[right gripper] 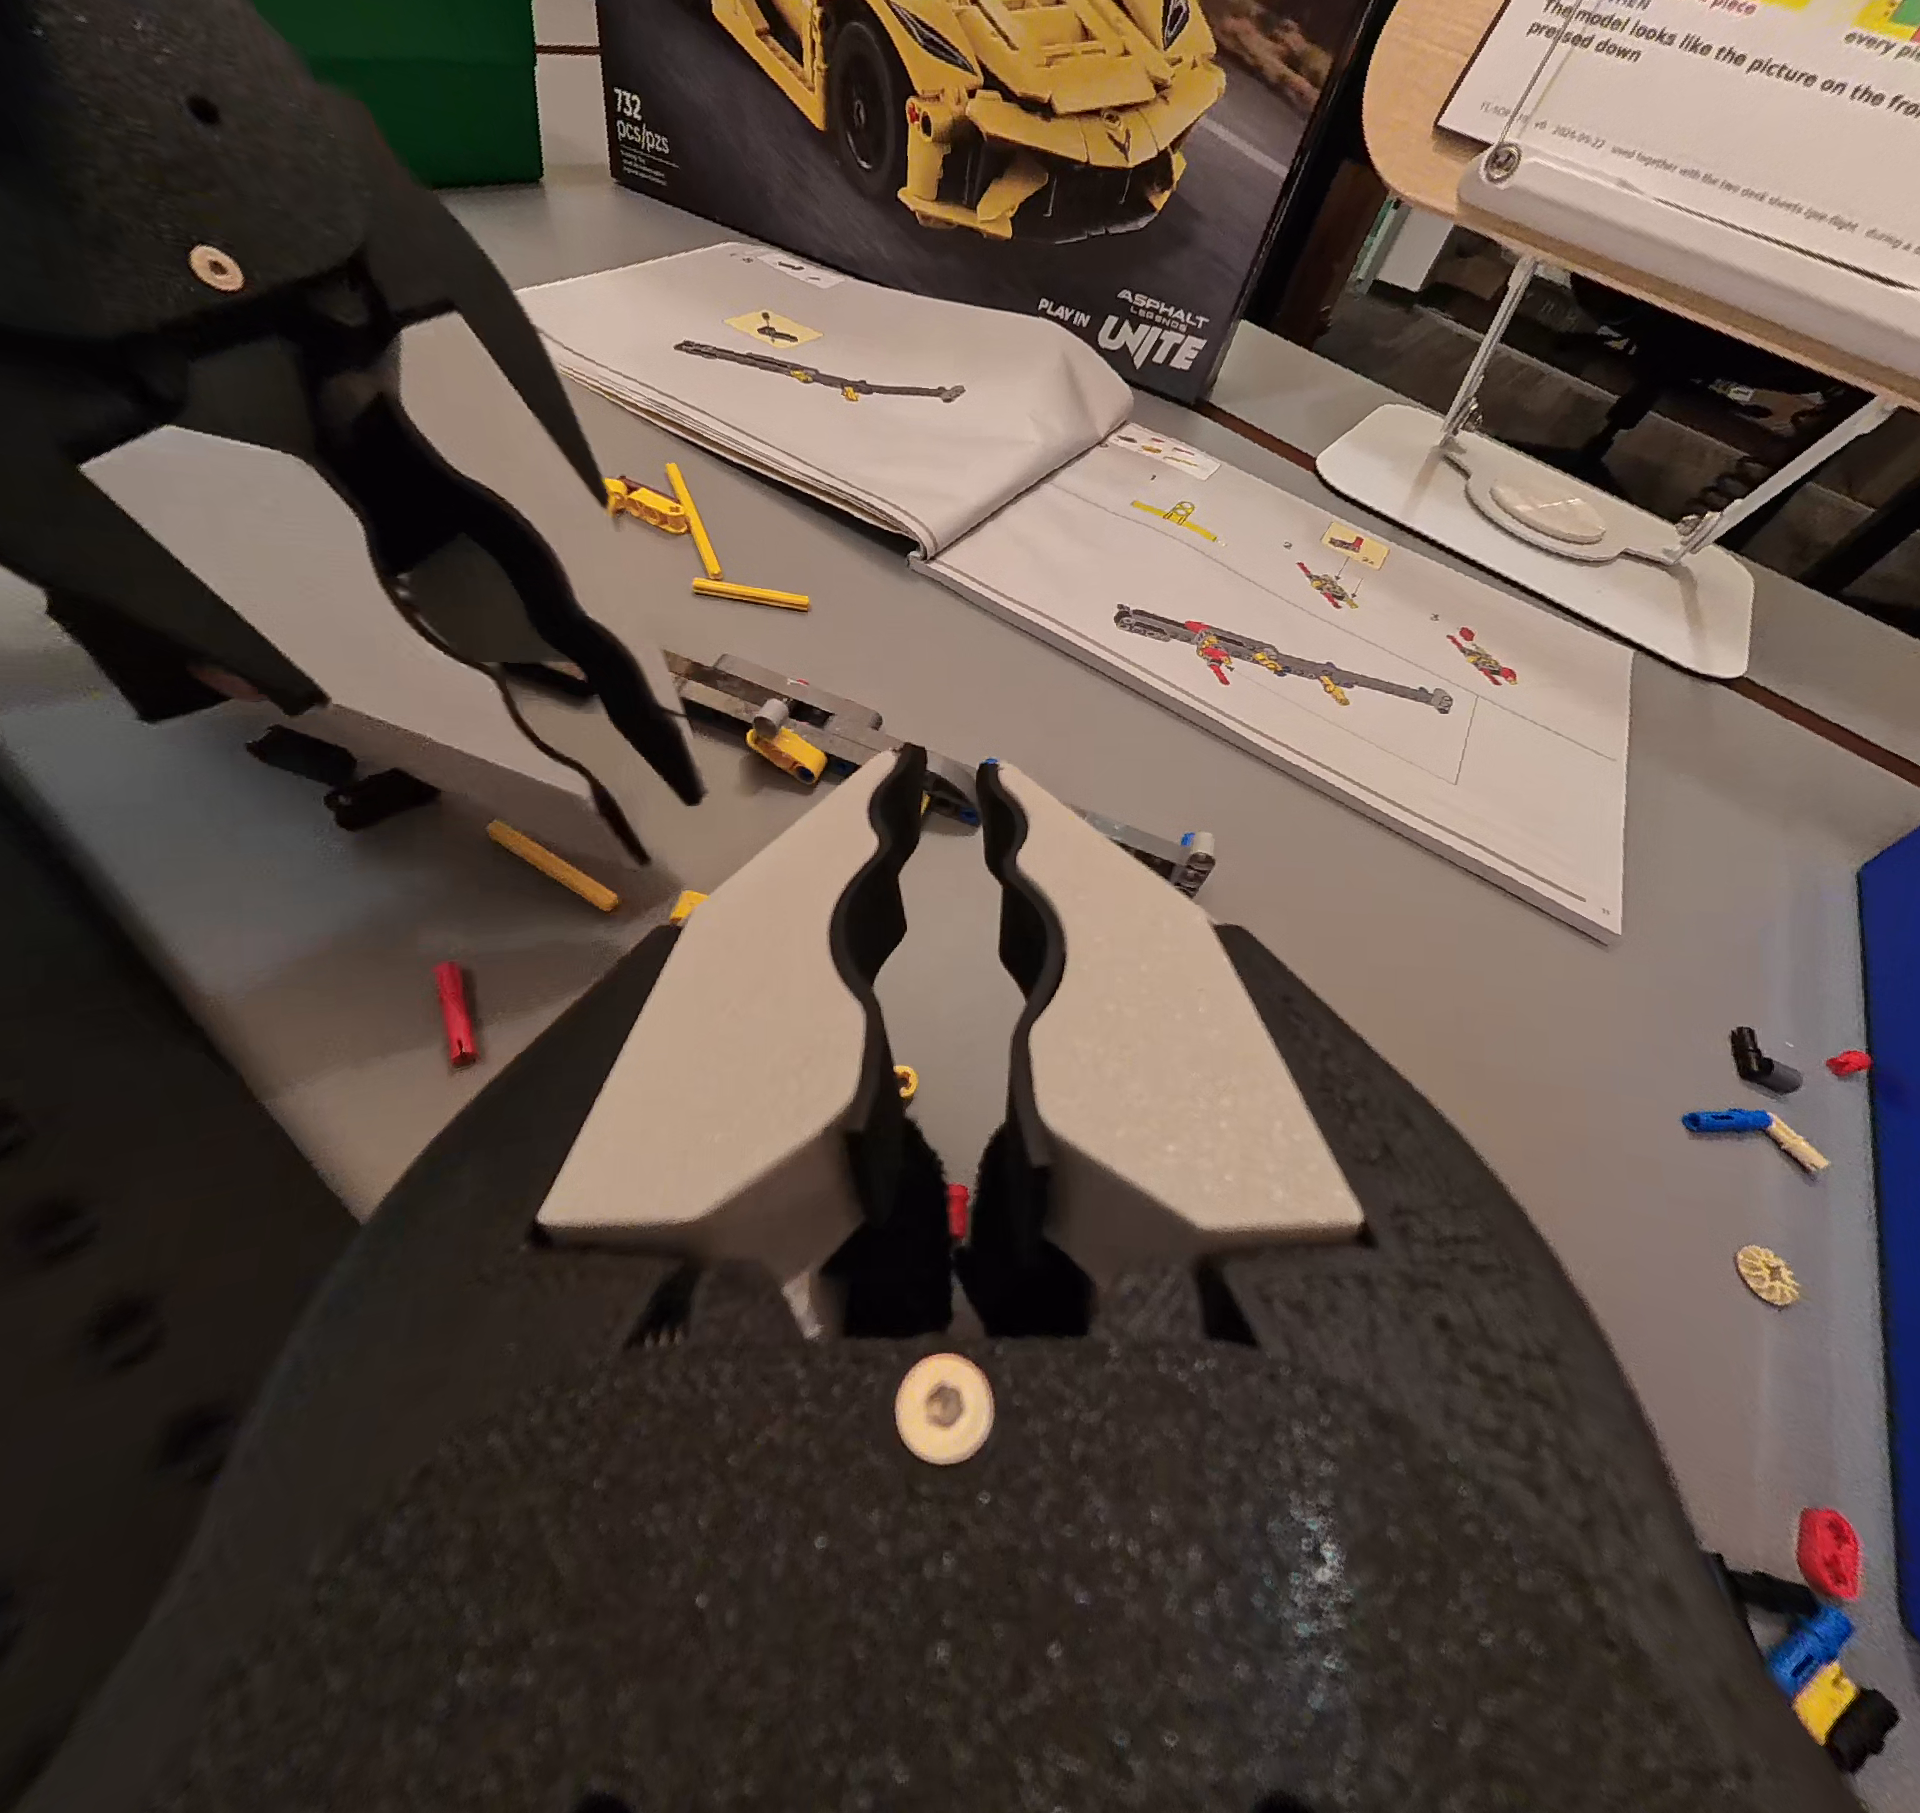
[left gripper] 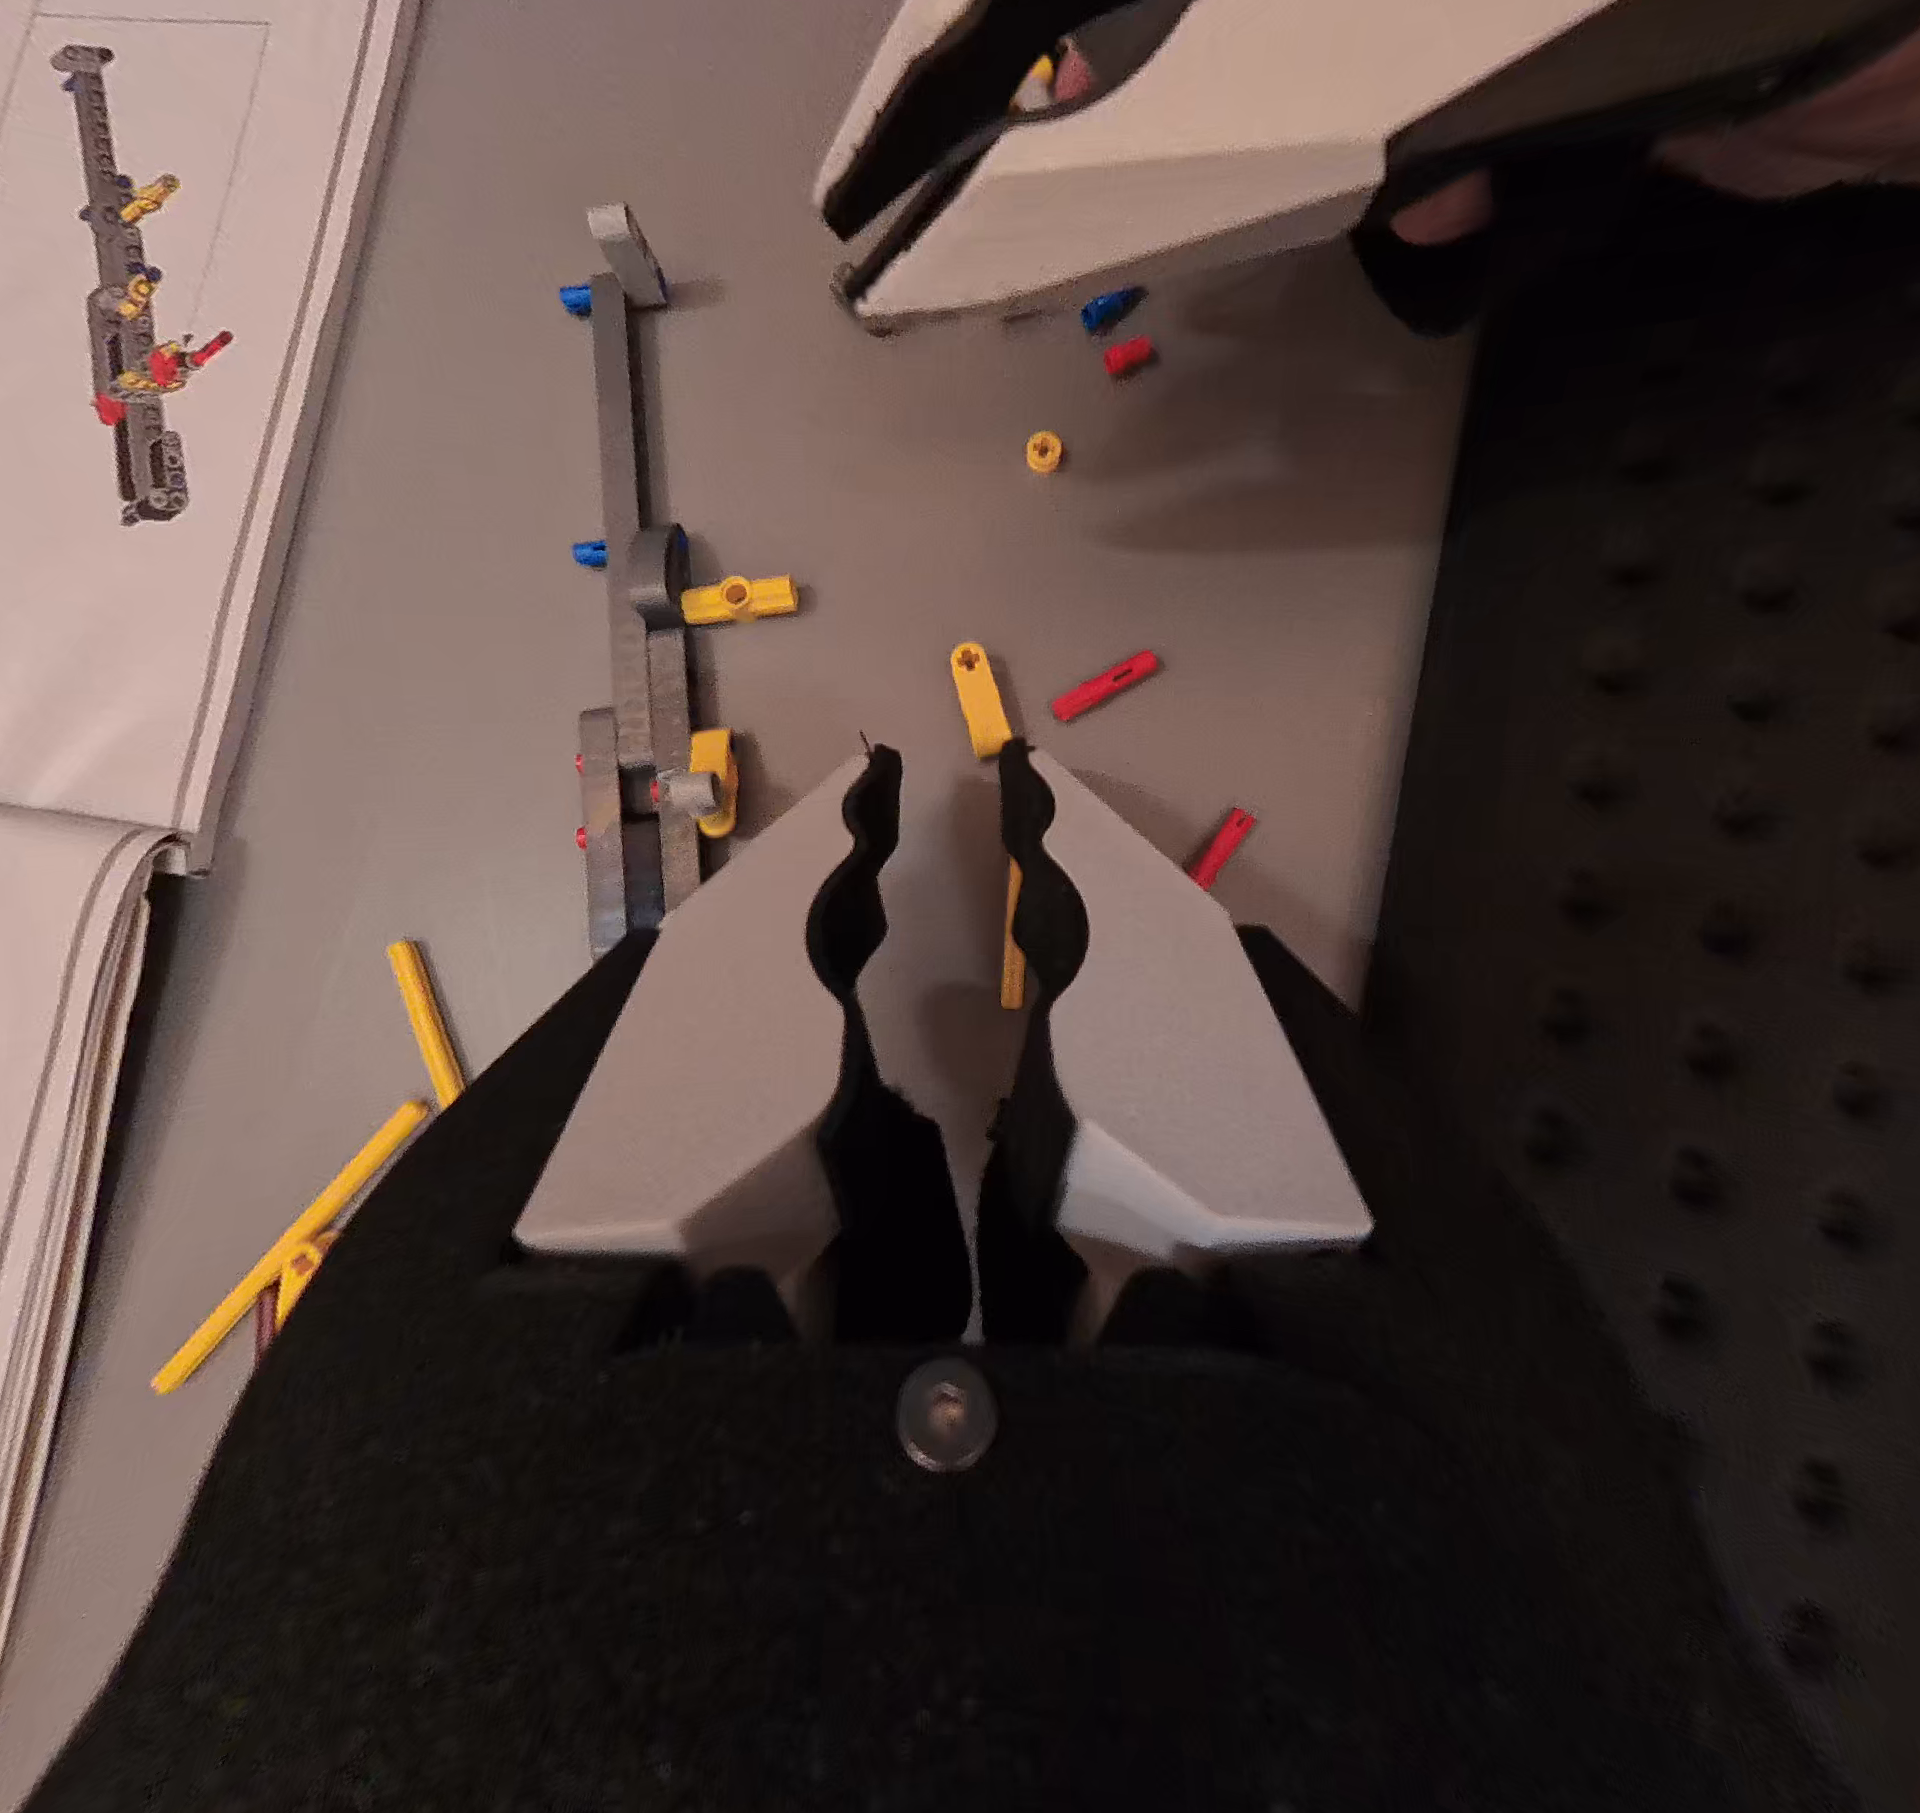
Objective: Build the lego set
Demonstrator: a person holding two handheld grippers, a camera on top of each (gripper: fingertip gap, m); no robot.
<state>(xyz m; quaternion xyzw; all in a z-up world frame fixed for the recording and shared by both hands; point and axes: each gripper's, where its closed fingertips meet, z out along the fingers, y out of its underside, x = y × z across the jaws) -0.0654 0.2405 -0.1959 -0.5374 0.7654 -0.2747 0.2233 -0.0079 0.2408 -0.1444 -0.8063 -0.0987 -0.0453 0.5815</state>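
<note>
Both the left gripper (left gripper: 940,750) and right gripper (right gripper: 948,764) had jaws slightly apart, empty. The grey beam assembly (left gripper: 634,620) looked light, rigid, pin-joined. It seemed best gripped mid-beam.

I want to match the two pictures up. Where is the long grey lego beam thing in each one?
Left wrist view: the long grey beam assembly lies left of centre, running up the picture, left of the left tool.
Right wrist view: it lies across the middle, partly hidden behind the right tool.
Shared landmark: the open instruction booklet beside it.
</note>
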